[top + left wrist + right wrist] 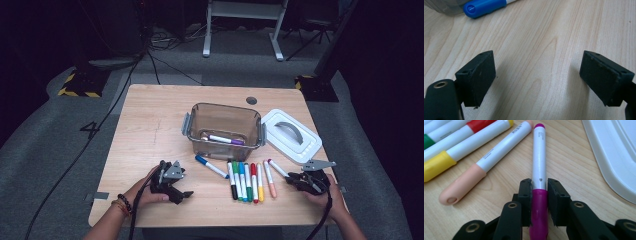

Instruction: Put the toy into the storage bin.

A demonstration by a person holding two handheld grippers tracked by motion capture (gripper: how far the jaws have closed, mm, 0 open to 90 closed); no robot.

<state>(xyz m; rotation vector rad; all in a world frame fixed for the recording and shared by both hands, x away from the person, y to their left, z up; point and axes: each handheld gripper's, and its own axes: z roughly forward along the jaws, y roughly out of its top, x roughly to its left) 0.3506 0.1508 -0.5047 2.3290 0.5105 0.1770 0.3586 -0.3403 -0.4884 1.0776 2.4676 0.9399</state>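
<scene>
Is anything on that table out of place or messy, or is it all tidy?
Mostly tidy. One blue marker lies slanted by itself, apart from the neat row of markers. The white lid is off, resting beside the clear bin, which holds a purple marker. Nothing looks spilled or broken.

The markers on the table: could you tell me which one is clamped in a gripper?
The magenta-capped marker, rightmost of the group: the right gripper is shut on its cap end. The others lie free on the table.
</scene>
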